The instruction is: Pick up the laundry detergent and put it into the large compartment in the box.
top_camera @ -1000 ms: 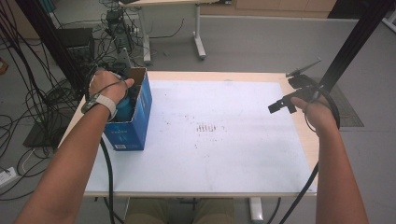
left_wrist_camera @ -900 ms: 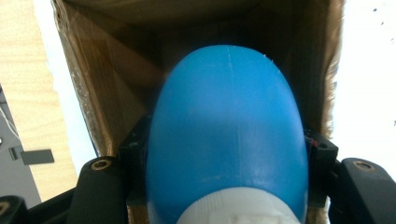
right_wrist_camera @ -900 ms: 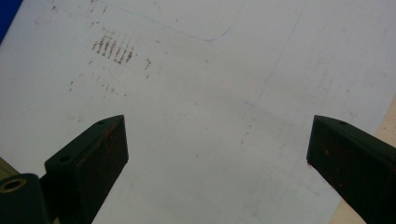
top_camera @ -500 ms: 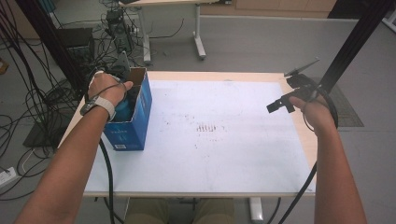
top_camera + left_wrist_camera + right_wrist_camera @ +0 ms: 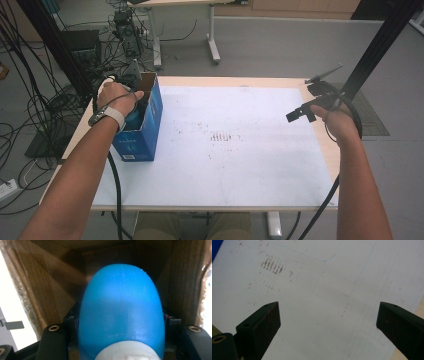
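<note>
Where the counter's (image 5: 280, 197) left edge begins, a blue cardboard box (image 5: 142, 135) stands upright with its top flaps open, its bottom on the white sheet (image 5: 240, 165) that covers most of the wooden top.

Item, left hand (image 5: 116, 98): reaches down into the open mouth of the box, a watch with a pale strap on the wrist, a black cable trailing along the forearm toward the near edge.

Item, left tongs (image 5: 121, 322): inside the box, clamped on a blue plastic bottle (image 5: 121, 312). In the left gripper view the bottle's rounded blue body sits between the two black jaws, a white cap at the bottom edge of that picture, the brown inner walls of the box close around it on every side. The jaws press against the bottle's flanks.

Item, white sheet, middle: bare but for a small cluster of brownish marks (image 5: 220, 136) near its centre, well apart from both hands.

Item, right hand (image 5: 339, 121): held above the right edge of the counter, a cable looping down from it.

Item, right tongs (image 5: 328, 325): jaws standing wide apart with nothing between them, pointed down at the marked sheet; in the high view (image 5: 300, 114) they hang clear of the surface, far from the box.
</note>
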Demonstrator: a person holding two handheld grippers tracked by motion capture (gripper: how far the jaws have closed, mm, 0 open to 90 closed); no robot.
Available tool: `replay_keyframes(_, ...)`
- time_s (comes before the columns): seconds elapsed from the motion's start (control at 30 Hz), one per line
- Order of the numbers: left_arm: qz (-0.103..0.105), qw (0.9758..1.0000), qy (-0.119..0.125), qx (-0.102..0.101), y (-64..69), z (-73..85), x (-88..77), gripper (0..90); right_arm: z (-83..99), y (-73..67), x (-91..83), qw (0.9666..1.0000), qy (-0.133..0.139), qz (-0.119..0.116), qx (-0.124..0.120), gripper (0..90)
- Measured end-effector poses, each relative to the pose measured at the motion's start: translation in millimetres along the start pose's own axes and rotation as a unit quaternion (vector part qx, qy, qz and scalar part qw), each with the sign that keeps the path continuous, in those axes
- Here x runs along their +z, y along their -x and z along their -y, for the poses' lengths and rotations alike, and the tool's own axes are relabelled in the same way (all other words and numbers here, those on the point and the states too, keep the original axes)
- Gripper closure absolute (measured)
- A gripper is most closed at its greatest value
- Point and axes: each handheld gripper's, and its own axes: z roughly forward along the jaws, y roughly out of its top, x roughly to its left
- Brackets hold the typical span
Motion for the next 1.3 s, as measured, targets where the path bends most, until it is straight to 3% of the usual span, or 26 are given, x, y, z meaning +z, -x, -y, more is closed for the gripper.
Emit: replay_keyframes(1.3,-0.007,1.0,-0.006,0.002,1.9,-2.6,2.0,37.6,3.4,0.5,-1.0,1.0,0.0,0.002,0.002,5.2)
